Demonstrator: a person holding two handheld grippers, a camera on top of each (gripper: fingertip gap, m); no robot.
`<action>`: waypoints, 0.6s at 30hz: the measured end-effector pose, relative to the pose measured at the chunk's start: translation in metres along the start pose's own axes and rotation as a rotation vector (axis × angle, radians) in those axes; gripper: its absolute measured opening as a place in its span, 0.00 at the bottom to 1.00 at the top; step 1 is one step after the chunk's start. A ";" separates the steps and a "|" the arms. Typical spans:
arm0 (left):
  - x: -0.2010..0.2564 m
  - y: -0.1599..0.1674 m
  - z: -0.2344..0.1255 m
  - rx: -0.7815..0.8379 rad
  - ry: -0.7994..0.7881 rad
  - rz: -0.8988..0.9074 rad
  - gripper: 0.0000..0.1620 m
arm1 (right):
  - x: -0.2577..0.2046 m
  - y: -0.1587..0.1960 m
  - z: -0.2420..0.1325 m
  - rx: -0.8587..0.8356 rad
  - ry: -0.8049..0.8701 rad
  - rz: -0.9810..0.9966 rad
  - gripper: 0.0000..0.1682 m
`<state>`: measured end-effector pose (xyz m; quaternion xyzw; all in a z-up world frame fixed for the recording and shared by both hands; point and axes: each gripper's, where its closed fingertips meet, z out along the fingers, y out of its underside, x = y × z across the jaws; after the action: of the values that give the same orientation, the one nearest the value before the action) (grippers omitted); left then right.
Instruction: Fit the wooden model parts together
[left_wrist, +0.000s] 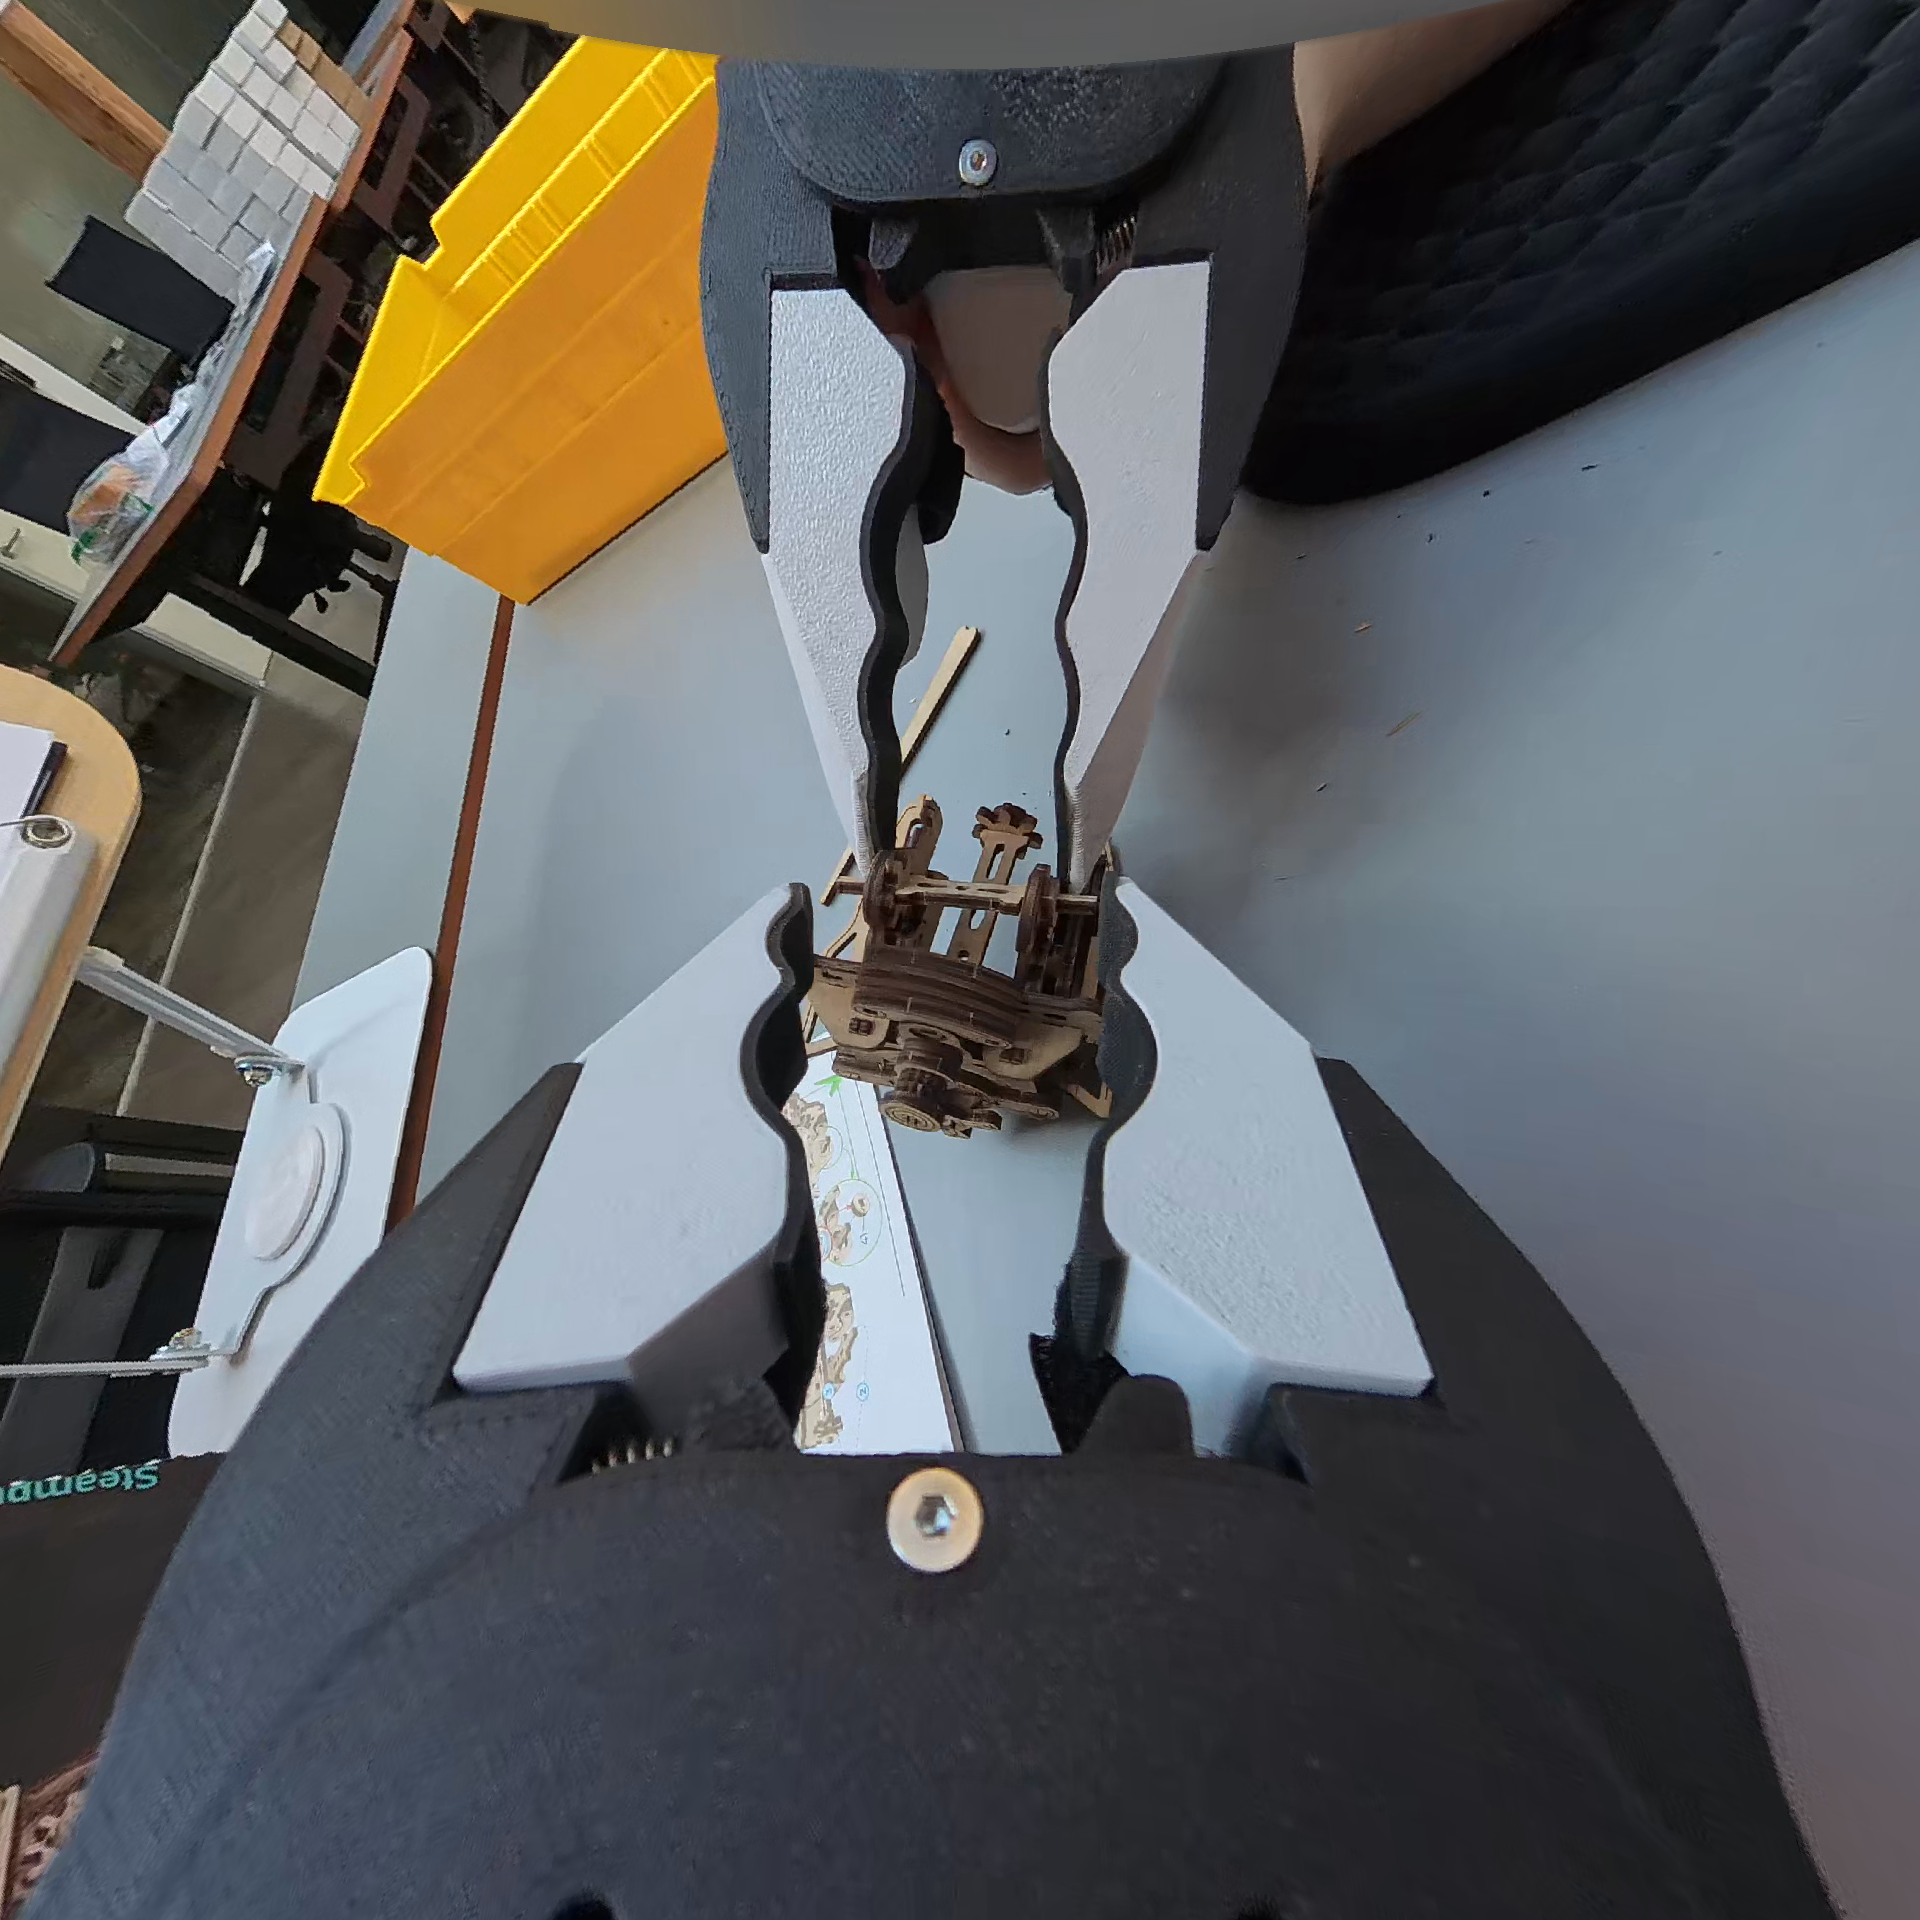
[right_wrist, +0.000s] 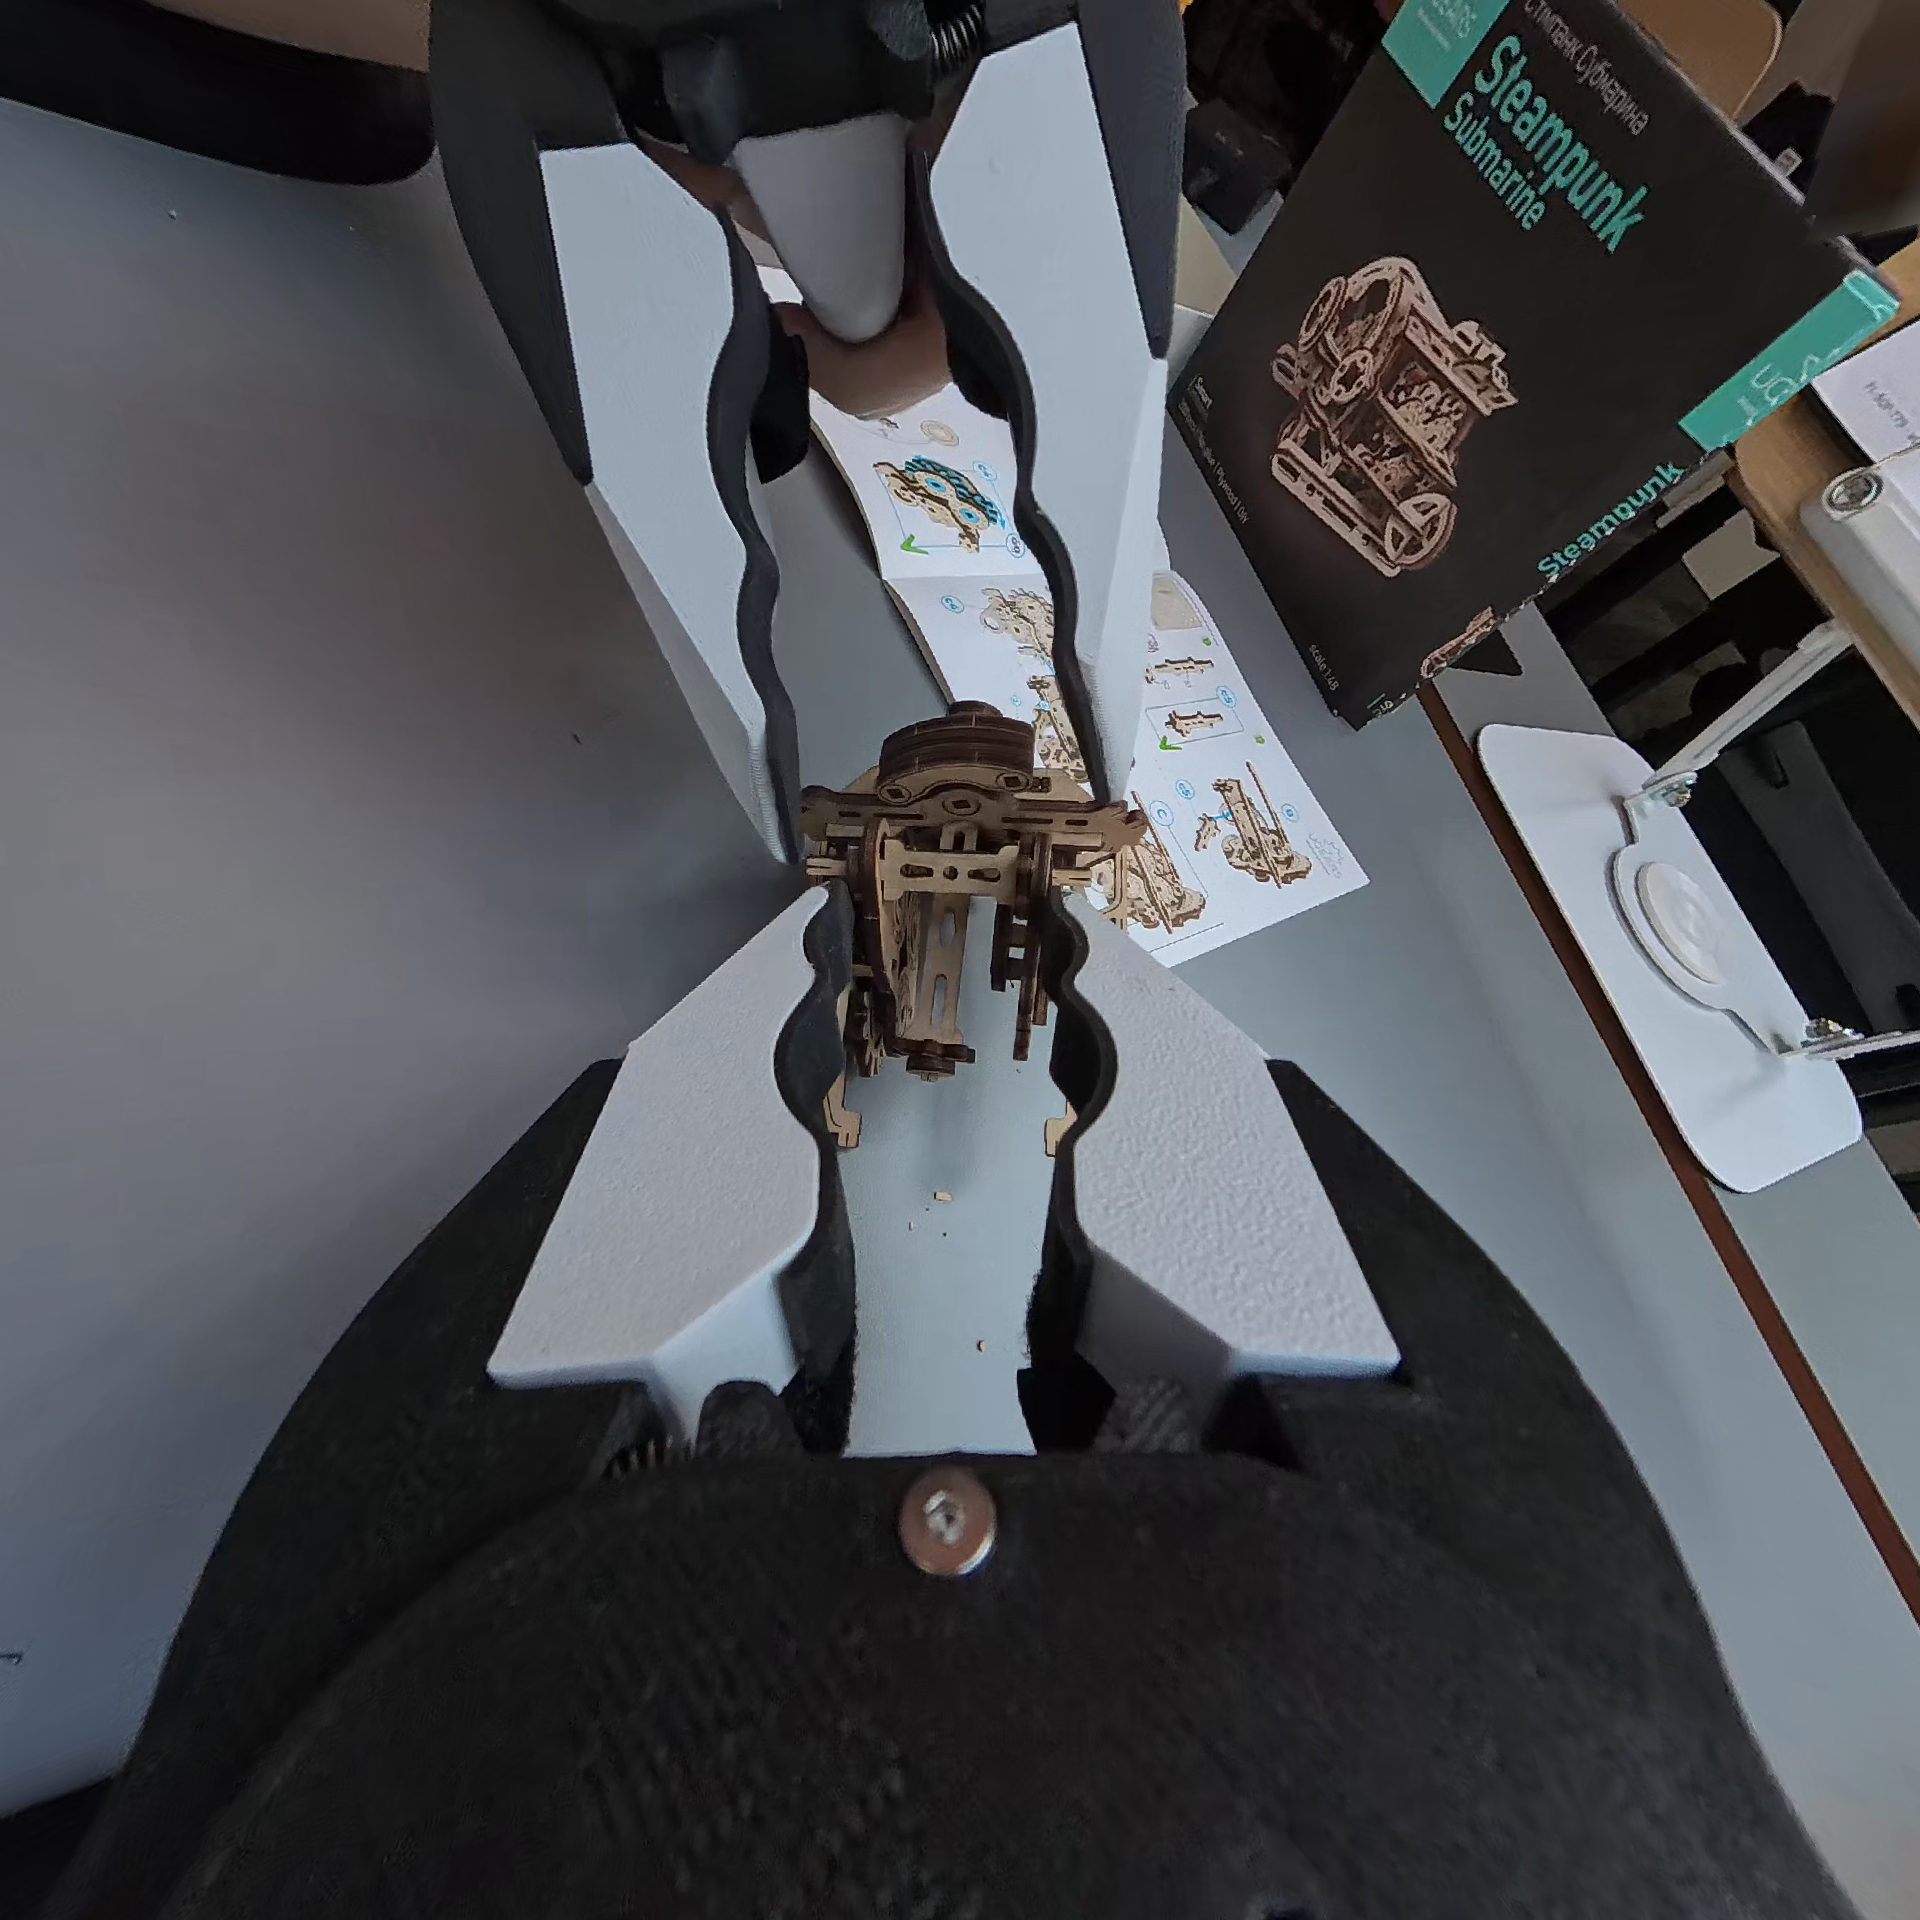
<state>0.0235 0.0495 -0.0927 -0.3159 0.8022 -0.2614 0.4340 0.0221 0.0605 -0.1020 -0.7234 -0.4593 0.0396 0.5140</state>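
Both tools grip the wooden model (left_wrist: 961, 997) from opposite ends above the grey desk (left_wrist: 1558, 935). The left tool (left_wrist: 956, 914) and right tool (right_wrist: 940, 925) face each other, an instruction sheet (right_wrist: 1226, 831) lying beneath.

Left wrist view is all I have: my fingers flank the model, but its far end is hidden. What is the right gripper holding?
Observer: The right gripper is shut on the model's open frame end, with a pad against each side.
Operator: Anything loose beneath it?
Observer: Small wood crumbs lie on the table between the right fingers.
Operator: Where is the box?
Observer: The dark box stands tilted beside the booklet, its picture side facing the right camera.
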 end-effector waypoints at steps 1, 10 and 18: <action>0.001 -0.001 0.001 0.004 0.001 0.009 0.30 | -0.002 -0.001 0.000 0.000 -0.002 -0.016 0.21; 0.010 -0.001 0.001 -0.014 0.038 0.050 0.23 | -0.010 -0.004 0.001 -0.032 0.021 -0.139 0.21; 0.007 0.007 -0.001 -0.061 0.033 0.055 0.26 | -0.009 -0.003 0.001 -0.021 0.028 -0.140 0.19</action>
<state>0.0176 0.0489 -0.1010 -0.3024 0.8253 -0.2300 0.4178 0.0144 0.0551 -0.1036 -0.6955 -0.5019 -0.0112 0.5141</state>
